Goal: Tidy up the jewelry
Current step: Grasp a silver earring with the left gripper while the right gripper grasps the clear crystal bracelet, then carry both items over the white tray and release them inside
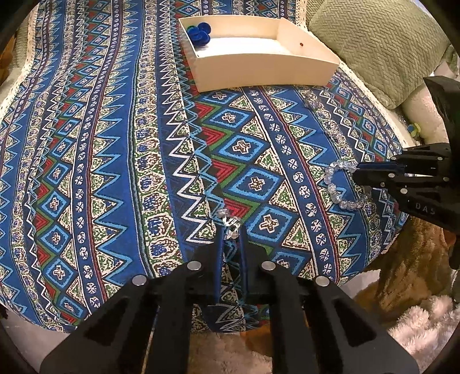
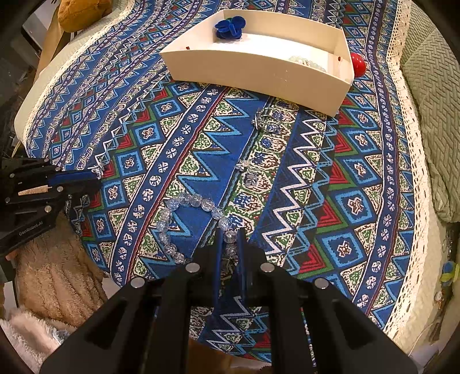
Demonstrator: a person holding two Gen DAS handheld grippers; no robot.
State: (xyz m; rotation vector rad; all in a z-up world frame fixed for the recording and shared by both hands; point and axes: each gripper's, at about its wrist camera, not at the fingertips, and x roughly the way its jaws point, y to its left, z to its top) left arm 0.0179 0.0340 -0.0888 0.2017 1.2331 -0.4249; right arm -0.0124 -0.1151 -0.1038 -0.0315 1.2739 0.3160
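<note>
A patterned cloth [image 1: 115,143] in blue, red, green and white zigzags and diamonds covers the whole surface, with a cream lace edging [image 2: 402,120] along its right side. A pale green textured cushion [image 1: 382,49] lies at the far right. A red ball [image 2: 358,64] sits on the cloth at the far right. Tan and white fluffy fabric [image 2: 54,276] lies below the near edge.

- A bracelet of clear faceted crystal beads [image 2: 184,227] lies in an open loop on the patterned cloth, one end pinched between black fingertips.
- A small clear crystal piece [image 1: 228,223] sits at the other fingertips.
- Two more clear crystal pieces [image 2: 248,172] and [image 2: 268,119] lie nearer the box.
- A shallow white rectangular box [image 2: 258,77] holds blue felt discs [image 2: 230,27] and pale beads [image 2: 307,61].
</note>
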